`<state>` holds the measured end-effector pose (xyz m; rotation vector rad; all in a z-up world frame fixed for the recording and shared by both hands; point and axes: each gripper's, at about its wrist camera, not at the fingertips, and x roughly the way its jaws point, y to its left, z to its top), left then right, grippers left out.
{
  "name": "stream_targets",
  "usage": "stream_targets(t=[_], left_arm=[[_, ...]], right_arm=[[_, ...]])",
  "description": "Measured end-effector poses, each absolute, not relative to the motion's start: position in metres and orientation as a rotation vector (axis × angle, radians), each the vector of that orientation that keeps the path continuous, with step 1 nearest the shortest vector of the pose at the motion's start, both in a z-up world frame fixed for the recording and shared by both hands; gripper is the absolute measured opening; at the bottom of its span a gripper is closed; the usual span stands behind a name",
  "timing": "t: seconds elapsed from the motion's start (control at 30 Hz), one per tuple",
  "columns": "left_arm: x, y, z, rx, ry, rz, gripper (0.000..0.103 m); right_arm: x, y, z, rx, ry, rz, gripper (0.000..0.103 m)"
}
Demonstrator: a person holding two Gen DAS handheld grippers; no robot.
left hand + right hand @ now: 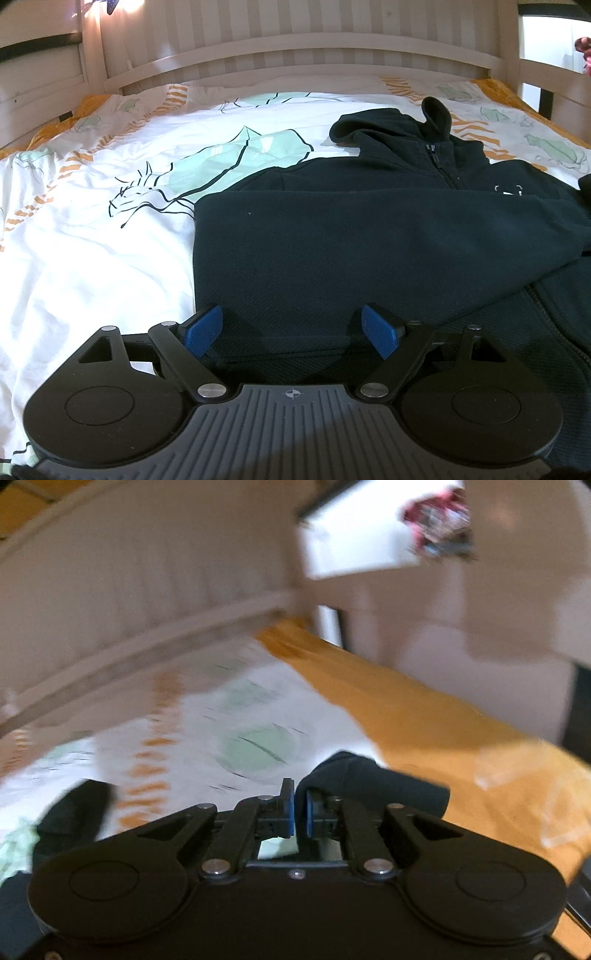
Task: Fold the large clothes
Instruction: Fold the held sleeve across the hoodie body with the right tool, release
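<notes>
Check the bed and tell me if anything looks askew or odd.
The dark navy zip-up fleece hoodie lies half-folded on the white leaf-print duvet, its hood bunched. The right tongs pinch a dark navy sleeve end; that view is blurred. Nothing looks damaged.

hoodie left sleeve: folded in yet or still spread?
Folded in. The sleeve lies flat across the chest of the dark hoodie on the bedsheet; the left gripper sits open over its hem.
</notes>
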<state>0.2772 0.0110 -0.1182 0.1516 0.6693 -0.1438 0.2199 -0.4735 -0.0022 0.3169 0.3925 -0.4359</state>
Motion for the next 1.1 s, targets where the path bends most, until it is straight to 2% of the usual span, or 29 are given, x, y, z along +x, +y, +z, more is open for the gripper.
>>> stream_targets(t=[0.17, 0.3, 0.7, 0.8, 0.87, 0.93, 1.1], left_arm=[[0.278, 0.013, -0.118, 0.139, 0.672, -0.149, 0.083], [0.279, 0.016, -0.117, 0.124, 0.679, -0.158, 0.083], [0.278, 0.033, -0.106, 0.045, 0.710, -0.233, 0.084], [0.276, 0.045, -0.096, -0.014, 0.723, -0.266, 0.084], [0.275, 0.055, -0.090, -0.063, 0.728, -0.278, 0.084], [0.275, 0.064, -0.082, -0.111, 0.730, -0.281, 0.084], [0.287, 0.073, -0.066, -0.207, 0.735, -0.311, 0.084]], right_arm=[[0.249, -0.401, 0.032, 0.248, 0.357, -0.251, 0.014], [0.273, -0.338, 0.032, 0.198, 0.369, -0.108, 0.014], [0.320, -0.167, -0.068, 0.020, 0.594, 0.179, 0.015], [0.313, -0.144, -0.087, -0.044, 0.626, 0.206, 0.021], [0.309, -0.137, -0.096, -0.053, 0.651, 0.233, 0.029], [0.303, -0.138, -0.098, -0.037, 0.669, 0.265, 0.047], [0.277, -0.150, -0.094, -0.023, 0.663, 0.302, 0.049]])
